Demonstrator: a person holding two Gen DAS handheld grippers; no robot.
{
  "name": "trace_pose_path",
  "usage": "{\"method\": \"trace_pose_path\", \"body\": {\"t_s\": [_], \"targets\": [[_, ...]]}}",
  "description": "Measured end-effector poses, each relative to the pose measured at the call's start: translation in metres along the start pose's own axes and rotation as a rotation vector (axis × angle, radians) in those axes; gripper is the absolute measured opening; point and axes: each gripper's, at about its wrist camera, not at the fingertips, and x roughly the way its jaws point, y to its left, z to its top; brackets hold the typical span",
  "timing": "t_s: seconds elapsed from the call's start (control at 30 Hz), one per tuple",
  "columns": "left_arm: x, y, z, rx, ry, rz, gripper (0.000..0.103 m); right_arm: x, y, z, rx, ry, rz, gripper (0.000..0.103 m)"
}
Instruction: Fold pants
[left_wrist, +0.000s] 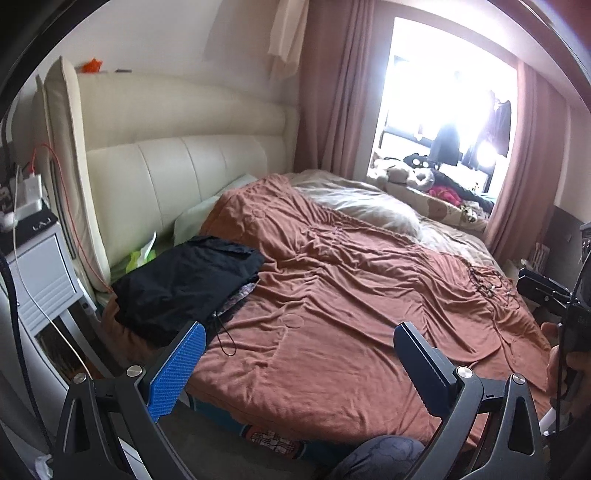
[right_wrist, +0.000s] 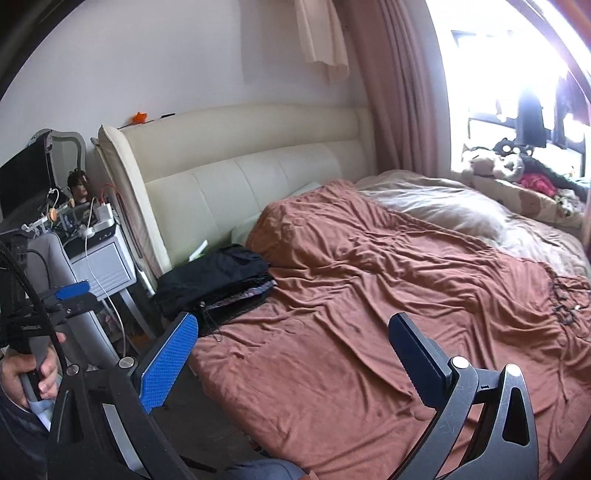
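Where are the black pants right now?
The black pants lie folded at the bed's left edge in both views, near the cream headboard and the white nightstand, on the brown blanket.

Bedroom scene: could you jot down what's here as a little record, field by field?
place: bedroom, bed with brown blanket
pants: black, folded in a pile near the headboard, bed's left edge
left gripper: fingers apart, empty, above the bed's near edge
right gripper: fingers apart, empty, above the blanket
beside the bed: white nightstand with chargers and cables
far side: bright window, pink curtains, soft toys on the sill
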Motion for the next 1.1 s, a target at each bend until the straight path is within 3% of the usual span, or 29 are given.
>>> {"method": "trace_pose_path", "body": {"t_s": [0.57,1.1], "targets": [[-0.071,-0.065,-0.059,0.157,-0.077,-0.043,0.103,-0.106,0.009,-0.067,-0.002,-0.093,-0.114,0.103],[-0.098,-0.077,-0.104,0.111,-0.161,-0.072,0.103,-0.149,0.028,-0.123,0.051,-0.145,-0.147,0.103]]}}
